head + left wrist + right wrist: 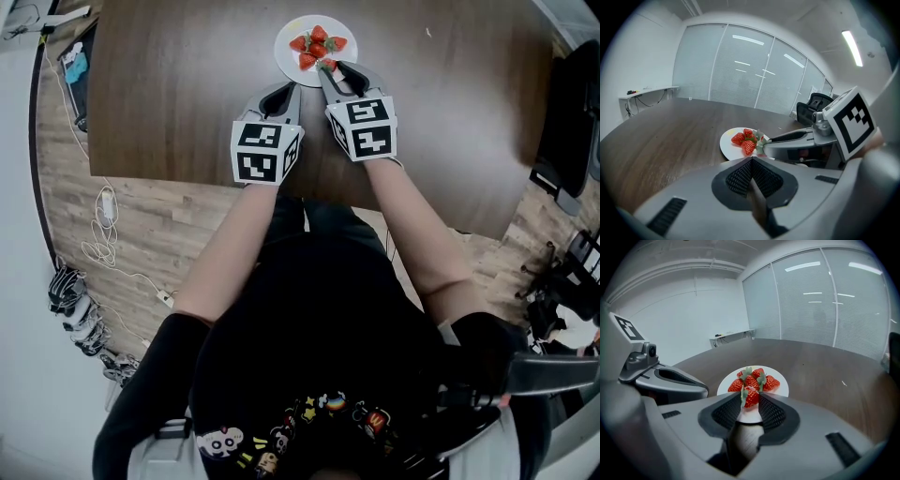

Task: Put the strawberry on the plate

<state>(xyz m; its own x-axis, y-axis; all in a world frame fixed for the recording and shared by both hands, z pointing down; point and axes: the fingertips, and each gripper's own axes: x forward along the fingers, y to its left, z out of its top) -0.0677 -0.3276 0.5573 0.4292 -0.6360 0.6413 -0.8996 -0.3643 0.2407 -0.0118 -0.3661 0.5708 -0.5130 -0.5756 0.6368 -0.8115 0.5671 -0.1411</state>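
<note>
Over the near edge of the white plate [782, 391] on the wooden counter [187, 84], the right gripper [330, 69] pinches a strawberry [751, 397] between its fingers [772, 411], touching the piled strawberries [757, 377]. The left gripper [751, 161], just beside the plate, has its fingers pressed together, empty.

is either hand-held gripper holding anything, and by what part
The right hand-held gripper pinches a strawberry by its red sides at the jaw tips. The left hand-held gripper is shut and empty.

Each strawberry [751, 397] is red with green leaves, the plate [781, 390] white, the table [825, 376] dark brown.
</note>
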